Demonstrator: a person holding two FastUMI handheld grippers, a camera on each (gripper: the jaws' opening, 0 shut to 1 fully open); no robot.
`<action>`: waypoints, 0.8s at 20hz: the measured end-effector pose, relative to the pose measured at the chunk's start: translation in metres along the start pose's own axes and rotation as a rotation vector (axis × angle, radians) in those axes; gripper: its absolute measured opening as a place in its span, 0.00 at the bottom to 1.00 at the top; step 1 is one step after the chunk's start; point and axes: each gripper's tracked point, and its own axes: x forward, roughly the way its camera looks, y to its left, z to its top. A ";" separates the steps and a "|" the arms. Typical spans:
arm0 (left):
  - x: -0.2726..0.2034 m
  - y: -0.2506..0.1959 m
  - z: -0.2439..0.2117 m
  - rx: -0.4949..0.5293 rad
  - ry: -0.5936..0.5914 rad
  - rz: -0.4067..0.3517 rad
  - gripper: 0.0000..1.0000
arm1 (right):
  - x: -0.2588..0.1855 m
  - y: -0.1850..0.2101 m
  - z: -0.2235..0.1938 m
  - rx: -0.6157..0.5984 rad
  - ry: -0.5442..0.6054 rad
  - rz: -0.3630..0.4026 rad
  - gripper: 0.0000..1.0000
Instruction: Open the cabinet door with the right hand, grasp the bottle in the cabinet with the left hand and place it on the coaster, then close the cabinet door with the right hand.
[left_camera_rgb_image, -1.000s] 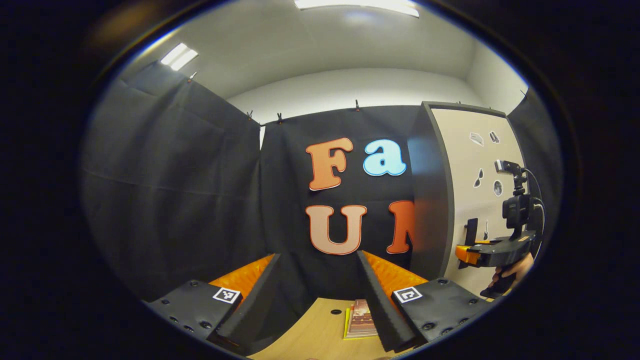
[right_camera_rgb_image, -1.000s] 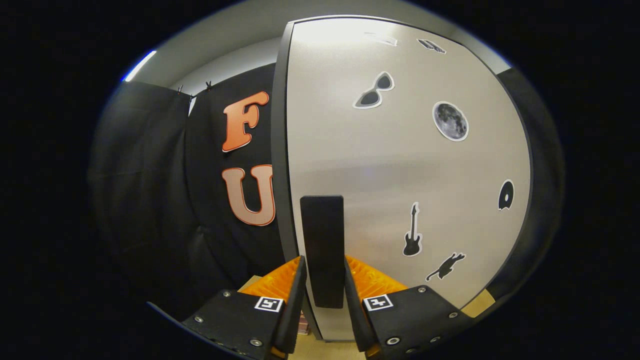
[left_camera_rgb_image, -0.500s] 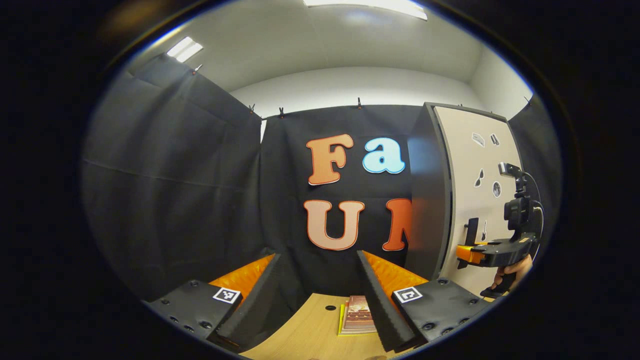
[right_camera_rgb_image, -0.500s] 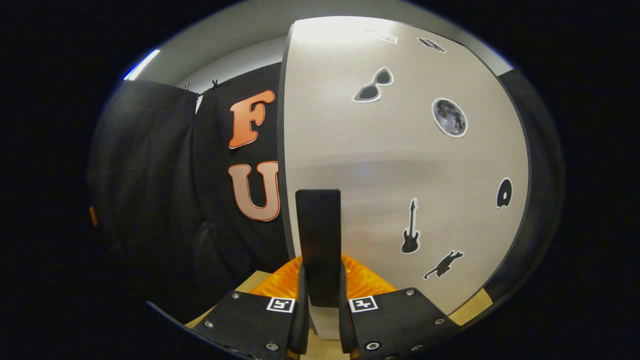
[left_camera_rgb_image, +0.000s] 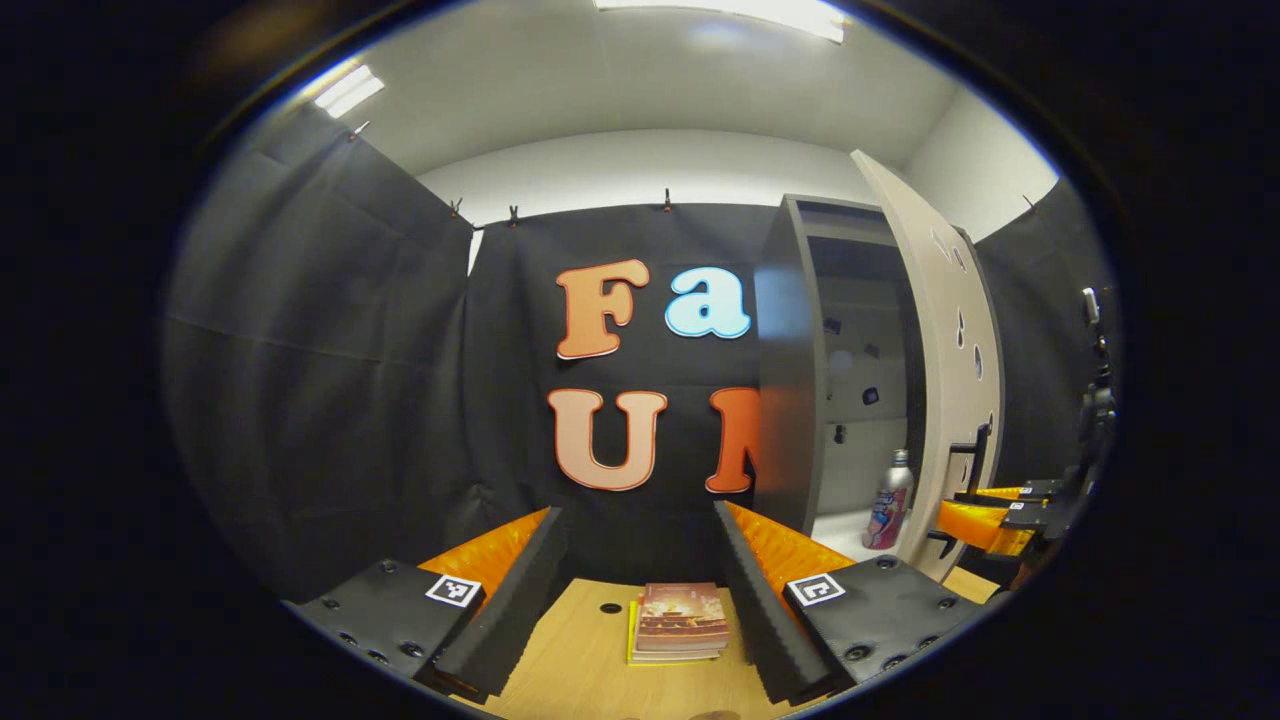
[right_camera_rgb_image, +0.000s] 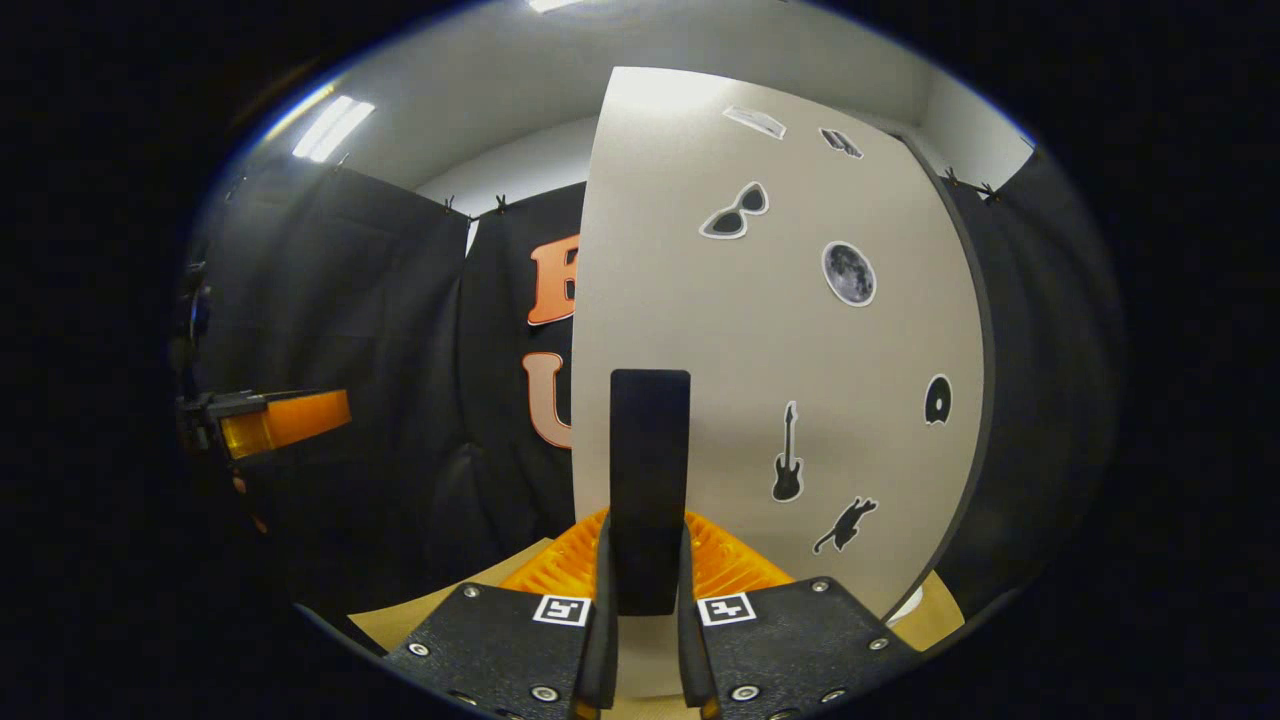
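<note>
The cabinet stands at the right with its pale door swung partly open. Inside, on the bottom shelf, stands a small bottle with a silver cap and a colourful label. My right gripper is shut on the door's upright black handle, and it appears farther off in the left gripper view as the right gripper at the handle. My left gripper hangs open above the table, left of the cabinet, with nothing between its fingers. The stickered door front faces the right gripper view.
A small stack of books lies on the wooden table under my left gripper, beside a small hole in the tabletop. The left gripper appears at the left edge of the right gripper view. Black cloth walls close in the booth.
My right gripper closed on the handle and pulled the door open toward the right. The cabinet's inside and the bottle have come into sight. The left gripper stayed open.
</note>
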 end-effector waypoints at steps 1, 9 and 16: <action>0.002 -0.011 -0.002 -0.002 0.005 -0.017 0.91 | -0.011 -0.003 0.001 0.002 -0.004 0.007 0.25; 0.013 -0.075 -0.021 0.016 0.019 -0.120 0.91 | -0.068 -0.030 0.005 0.036 -0.082 0.027 0.25; 0.021 -0.130 -0.044 0.021 0.038 -0.195 0.95 | -0.116 -0.079 0.009 0.030 -0.150 -0.012 0.25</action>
